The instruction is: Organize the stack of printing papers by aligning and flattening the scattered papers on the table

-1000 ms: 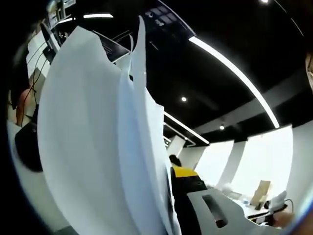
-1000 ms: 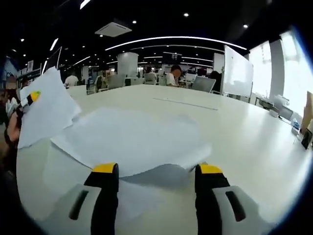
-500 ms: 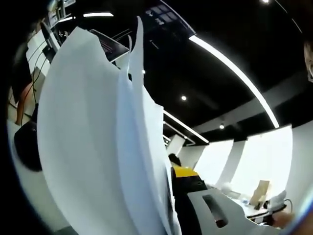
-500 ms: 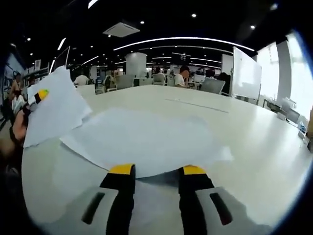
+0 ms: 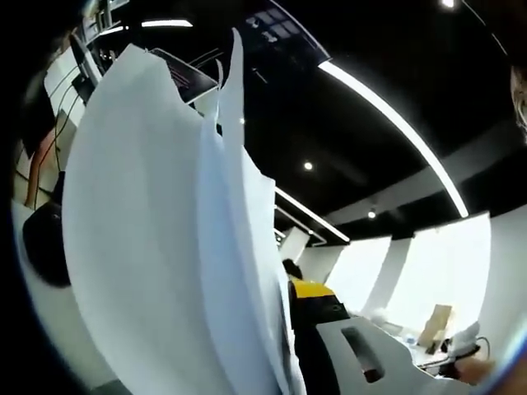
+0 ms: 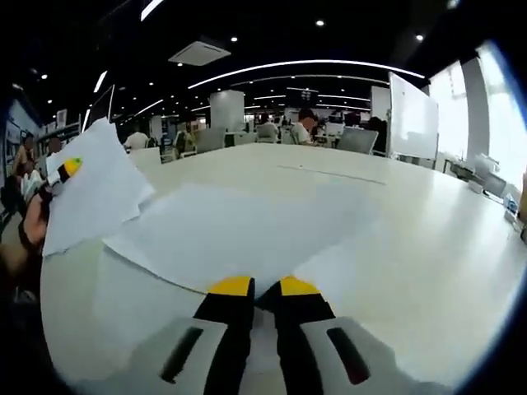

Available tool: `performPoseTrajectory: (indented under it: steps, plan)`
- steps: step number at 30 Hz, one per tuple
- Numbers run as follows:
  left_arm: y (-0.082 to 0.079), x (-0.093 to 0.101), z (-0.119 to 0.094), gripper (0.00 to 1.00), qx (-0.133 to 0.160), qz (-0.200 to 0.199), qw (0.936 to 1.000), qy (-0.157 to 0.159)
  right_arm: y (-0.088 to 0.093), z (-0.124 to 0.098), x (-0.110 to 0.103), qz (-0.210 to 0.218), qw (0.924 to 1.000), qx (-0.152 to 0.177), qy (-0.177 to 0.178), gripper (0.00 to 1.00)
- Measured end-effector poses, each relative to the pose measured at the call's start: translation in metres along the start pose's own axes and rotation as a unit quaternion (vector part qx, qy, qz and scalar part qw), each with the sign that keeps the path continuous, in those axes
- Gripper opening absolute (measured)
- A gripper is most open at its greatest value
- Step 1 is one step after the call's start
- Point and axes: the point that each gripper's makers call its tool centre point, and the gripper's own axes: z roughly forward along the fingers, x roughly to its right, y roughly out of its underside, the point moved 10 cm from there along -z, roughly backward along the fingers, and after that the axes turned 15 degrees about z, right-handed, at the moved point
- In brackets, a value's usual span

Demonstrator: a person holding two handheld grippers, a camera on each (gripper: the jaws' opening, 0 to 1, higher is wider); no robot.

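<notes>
Both tongs are clamped on paper. Right tongs (image 6: 257, 288), seen in the right gripper view, have their yellow-tipped jaws drawn nearly together on the near edge of the loose sheets (image 6: 247, 234), which spread forward from the jaw tips across the white counter (image 6: 428, 239); the sheets lie fanned and uneven, their edges out of line, and the pinched edge sits slightly lifted above a shadow on the counter. Off to the left of these tongs, the left tongs (image 6: 64, 171) come into the same view with a yellow tip showing, held up above the counter edge and gripping a raised bundle of papers (image 6: 90, 193) that hangs well apart from the sheets on the counter; a person's hand (image 6: 33, 222) shows just below it. In the left gripper view the left tongs (image 5: 290, 300) point upward toward a dark ceiling with light strips (image 5: 387, 115); one jaw with its yellow tip rises at the bottom right, pressed against the raised bundle of papers (image 5: 156, 247), which stands upright and curved directly ahead of the jaws, its several sheets splayed at the top. The other jaw is hidden behind the paper.
</notes>
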Motion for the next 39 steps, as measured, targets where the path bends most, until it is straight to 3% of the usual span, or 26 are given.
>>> performPoseTrajectory:
  steps: [15, 22, 27, 32, 39]
  plan:
    - [0.0, -0.001, 0.0, 0.1, 0.0, -0.003, 1.0, 0.001, -0.001, -0.004, 0.002, 0.0, 0.9999, 0.013, 0.01, 0.0]
    - [0.0, 0.0, 0.0, 0.1, 0.001, -0.002, 1.0, -0.001, -0.009, -0.01, 0.008, 0.047, 0.9978, 0.046, -0.008, 0.0]
    - [0.0, -0.001, 0.0, 0.1, 0.0, -0.003, 1.0, -0.001, -0.015, -0.015, 0.003, 0.041, 0.9965, 0.072, -0.013, 0.0]
    - [0.0, -0.001, 0.0, 0.1, 0.001, -0.002, 1.0, -0.002, -0.025, -0.02, -0.004, 0.007, 0.9959, 0.089, -0.015, 0.0]
    - [-0.001, -0.001, 0.0, 0.1, 0.003, -0.003, 1.0, -0.002, -0.036, -0.027, -0.009, 0.008, 0.9941, 0.106, -0.023, 0.0]
